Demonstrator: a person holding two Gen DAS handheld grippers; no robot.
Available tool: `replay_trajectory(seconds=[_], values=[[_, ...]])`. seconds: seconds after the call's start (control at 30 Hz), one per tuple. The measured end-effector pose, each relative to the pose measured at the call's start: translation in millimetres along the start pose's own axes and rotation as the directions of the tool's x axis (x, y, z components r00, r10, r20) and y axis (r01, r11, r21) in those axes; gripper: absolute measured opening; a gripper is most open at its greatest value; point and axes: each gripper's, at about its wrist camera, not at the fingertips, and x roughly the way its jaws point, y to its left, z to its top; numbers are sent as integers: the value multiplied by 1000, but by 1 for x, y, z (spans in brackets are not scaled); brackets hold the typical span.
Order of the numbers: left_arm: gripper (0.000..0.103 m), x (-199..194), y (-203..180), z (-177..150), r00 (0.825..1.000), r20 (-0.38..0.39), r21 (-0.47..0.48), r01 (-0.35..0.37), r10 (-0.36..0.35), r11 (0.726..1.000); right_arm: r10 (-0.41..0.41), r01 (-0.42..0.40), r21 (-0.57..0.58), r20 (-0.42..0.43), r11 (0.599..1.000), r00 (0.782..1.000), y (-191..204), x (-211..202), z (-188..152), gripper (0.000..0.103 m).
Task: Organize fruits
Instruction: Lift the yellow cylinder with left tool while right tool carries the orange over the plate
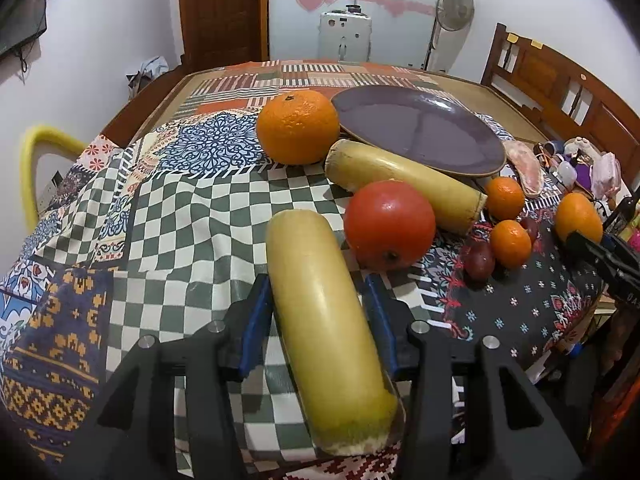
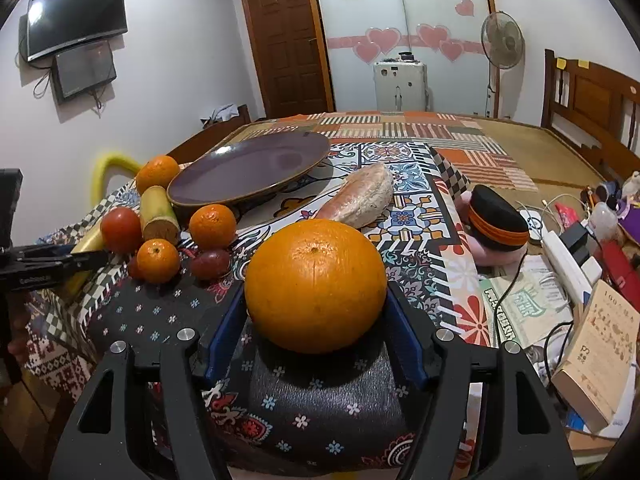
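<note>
My left gripper (image 1: 320, 300) is shut on a yellow sugarcane piece (image 1: 324, 328) that lies between its blue pads on the patterned cloth. My right gripper (image 2: 316, 312) is shut on a large orange (image 2: 316, 284), which also shows at the right of the left wrist view (image 1: 578, 216). A purple plate (image 1: 420, 128) lies empty behind the fruits; it also shows in the right wrist view (image 2: 248, 168). Beside it are another large orange (image 1: 298, 126), a second sugarcane piece (image 1: 404, 182), a red tomato (image 1: 388, 224), two small tangerines (image 1: 505, 198) (image 1: 511, 243) and dark passion fruits (image 1: 480, 260).
A pinkish wrapped item (image 2: 360, 196) lies right of the plate. A black and orange cap (image 2: 496, 216), a power strip (image 2: 564, 256), cables and a book (image 2: 600, 352) clutter the right side. A yellow chair back (image 1: 32, 168) stands at the left edge.
</note>
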Motion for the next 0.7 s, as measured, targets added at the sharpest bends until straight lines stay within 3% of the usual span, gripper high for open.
replay_trajectory(seconds=[0.17, 0.23, 0.37, 0.7], values=[[42, -1, 0, -2, 1000, 18, 19, 1, -1, 1000, 14, -14, 9, 2, 1000, 1000, -1, 5, 5, 69], [38, -3, 2, -1, 1000, 15, 16, 0, -1, 1000, 16, -16, -2, -4, 1000, 1000, 1, 6, 5, 64], [38, -7, 7, -1, 1000, 10, -6, 18, -18, 1000, 7, -7, -27, -10, 1000, 1000, 6, 4, 5, 63], [37, -46, 7, 15, 993, 120, 6, 6, -7, 1000, 6, -2, -55, 73, 998, 997, 14, -20, 23, 63]])
